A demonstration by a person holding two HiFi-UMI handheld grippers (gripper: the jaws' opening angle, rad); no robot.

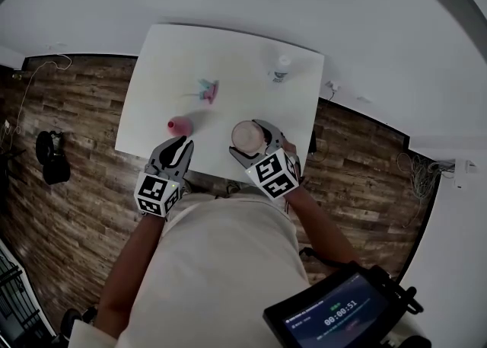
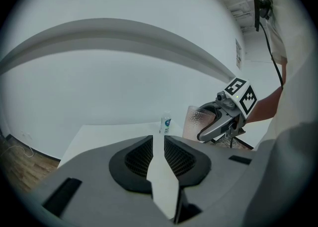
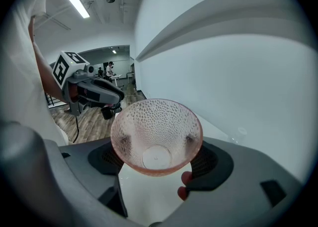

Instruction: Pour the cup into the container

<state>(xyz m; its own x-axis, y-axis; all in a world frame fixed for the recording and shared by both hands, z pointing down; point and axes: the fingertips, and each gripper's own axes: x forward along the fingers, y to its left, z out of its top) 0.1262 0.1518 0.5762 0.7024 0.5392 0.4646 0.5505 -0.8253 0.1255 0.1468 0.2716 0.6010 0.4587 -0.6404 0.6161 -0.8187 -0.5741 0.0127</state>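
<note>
Cup point(image 1: 179, 124): small and pink, upright on the white table point(image 1: 228, 49), just ahead of the left gripper's tips, gripped by nothing.
Container: taken to be the dimpled pink tumbler point(image 3: 149, 116), tilted mouth-first toward the right gripper's camera, above the table's near edge; nothing visible inside it.
Left gripper point(image 2: 159, 141): jaws partly apart, about half their spread, only bare tabletop in the gap; pointed down at the table.
Right gripper point(image 3: 156, 140): closed on the tumbler, one pad on each side of its wall, seen dark through the plastic.
Elsewhere: small capped bottle point(image 1: 281, 69) near the far right corner, well apart from both grippers; small pink-and-teal item point(image 1: 207, 91) mid-table, too blurred to name.
Step in hand: hard to fix. Open jaws beside a free-standing cup fit either a reach or a release; empty-looking tumbler favours a pour not yet made.
Next move, judged: slide the left jaws around the cup, close firmly, lift clear, bring its lip over the tumbler's mouth, level the tumbler first, tip slowly.
</note>
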